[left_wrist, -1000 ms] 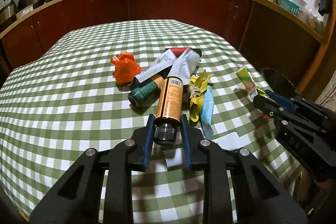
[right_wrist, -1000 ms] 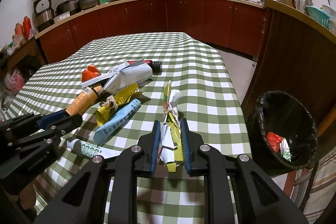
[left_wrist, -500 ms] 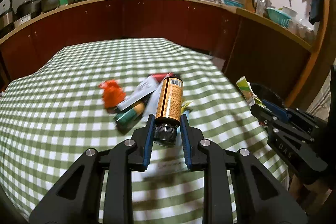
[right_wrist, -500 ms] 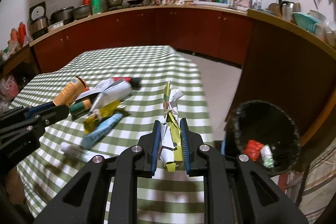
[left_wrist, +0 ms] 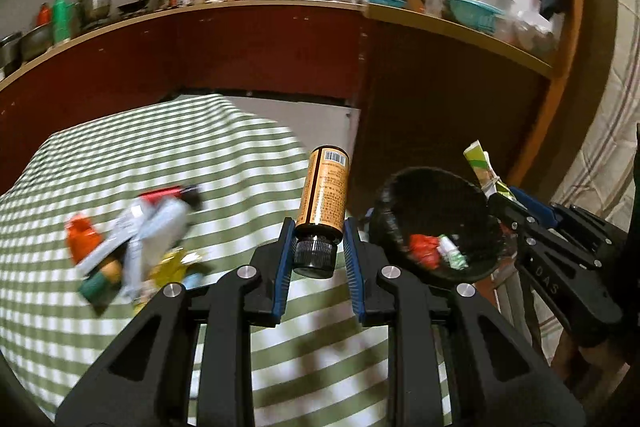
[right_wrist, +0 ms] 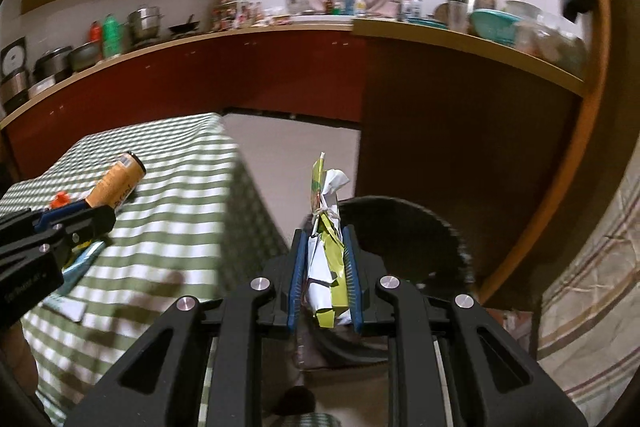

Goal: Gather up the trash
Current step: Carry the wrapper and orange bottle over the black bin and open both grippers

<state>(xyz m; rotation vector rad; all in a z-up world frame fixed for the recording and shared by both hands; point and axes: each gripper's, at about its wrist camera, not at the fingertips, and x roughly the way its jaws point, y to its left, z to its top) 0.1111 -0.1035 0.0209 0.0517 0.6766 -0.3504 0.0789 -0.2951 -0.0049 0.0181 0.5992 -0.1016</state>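
The left gripper [left_wrist: 316, 259] is clamped on an orange bottle [left_wrist: 325, 194] at its black cap end, the barcoded base pointing up toward twelve o'clock. In the right wrist view that same bottle shows at nine o'clock, its cap end hidden behind the black fingers.

The right gripper [right_wrist: 325, 277] is closed on a knotted wrapper bundle [right_wrist: 325, 247] of white and yellow-green paper, tied with string; its lower end is tucked between the pads. In the left wrist view the bundle's top pokes out at three o'clock.

The black trash bin [left_wrist: 438, 223] sits at three o'clock beside the checked table [left_wrist: 168, 147], holding a red scrap [left_wrist: 424, 250] and a small white-and-green item too small to identify. From the right wrist camera the bin's rim [right_wrist: 416, 223] is partly hidden behind the bundle and fingers.

The remaining trash pile [left_wrist: 132, 247] at nine o'clock on the table is blurred; single pieces are hard to tell apart.
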